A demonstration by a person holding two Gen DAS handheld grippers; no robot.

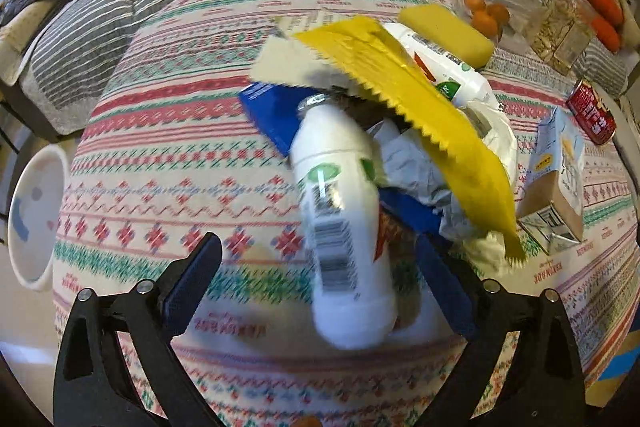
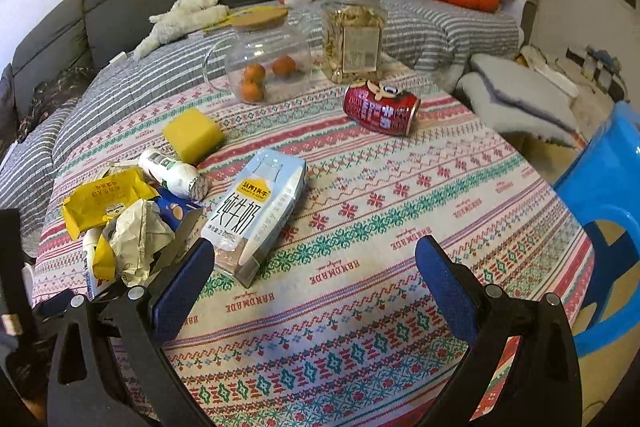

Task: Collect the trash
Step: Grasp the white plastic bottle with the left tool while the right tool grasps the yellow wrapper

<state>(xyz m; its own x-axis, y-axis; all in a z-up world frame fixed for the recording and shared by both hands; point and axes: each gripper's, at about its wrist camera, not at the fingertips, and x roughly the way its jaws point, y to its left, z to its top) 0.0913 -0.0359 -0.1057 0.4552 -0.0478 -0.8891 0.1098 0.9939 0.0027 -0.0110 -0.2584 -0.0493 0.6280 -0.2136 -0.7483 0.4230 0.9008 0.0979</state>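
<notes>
In the left wrist view a white bottle [image 1: 344, 227] with a barcode label lies on the patterned tablecloth [image 1: 160, 187] between the fingers of my left gripper [image 1: 320, 267]. The jaws stand wide and neither pad touches it. Behind it is a heap: a yellow wrapper [image 1: 400, 99], a blue box [image 1: 272, 111], crumpled paper [image 1: 416, 167] and a second white bottle [image 1: 440, 67]. My right gripper [image 2: 316, 287] hangs open over bare cloth, with a light blue milk carton [image 2: 260, 211] lying just beyond its left finger. A dented red can [image 2: 380, 107] lies further back.
A yellow sponge [image 2: 192, 135], a glass jar with oranges [image 2: 264, 63] and a jar of snacks [image 2: 352, 35] stand at the table's far side. A white round container [image 1: 36, 211] sits off the table's left edge. A blue plastic stool [image 2: 600, 207] stands to the right.
</notes>
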